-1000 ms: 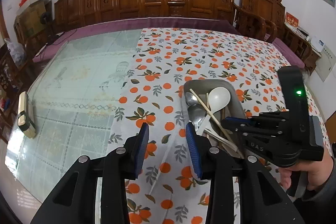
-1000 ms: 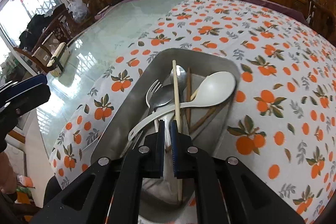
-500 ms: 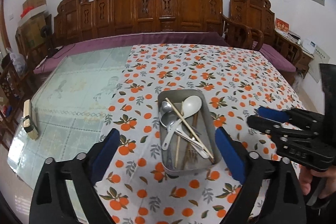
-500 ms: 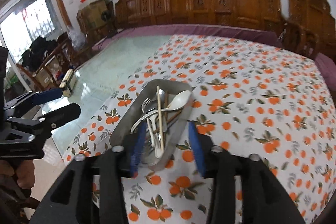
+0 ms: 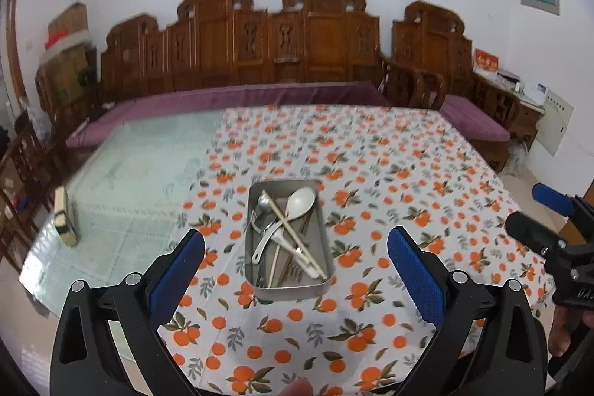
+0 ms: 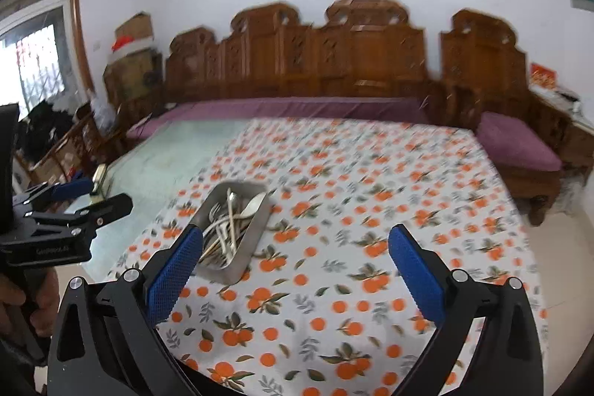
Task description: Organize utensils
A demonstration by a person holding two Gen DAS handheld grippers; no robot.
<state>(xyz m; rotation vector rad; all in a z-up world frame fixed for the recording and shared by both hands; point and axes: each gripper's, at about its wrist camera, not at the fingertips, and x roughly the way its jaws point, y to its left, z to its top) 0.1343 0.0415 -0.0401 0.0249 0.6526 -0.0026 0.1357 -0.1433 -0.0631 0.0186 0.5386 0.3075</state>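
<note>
A metal tray sits on the orange-print tablecloth. It holds a white spoon, a metal spoon, a fork, and chopsticks lying crossed. My left gripper is wide open and empty, held back above the table's near edge with the tray between its fingers in view. My right gripper is wide open and empty, pulled back to the right of the tray. Each gripper shows at the edge of the other's view.
A small flat box stands on the bare glass tabletop at the left. Carved wooden benches with purple cushions line the far and right sides of the table.
Both grippers have opened wide and drawn back and up from the tray. The right one was shut low over the utensils a second ago. The utensils stay in the tray.
</note>
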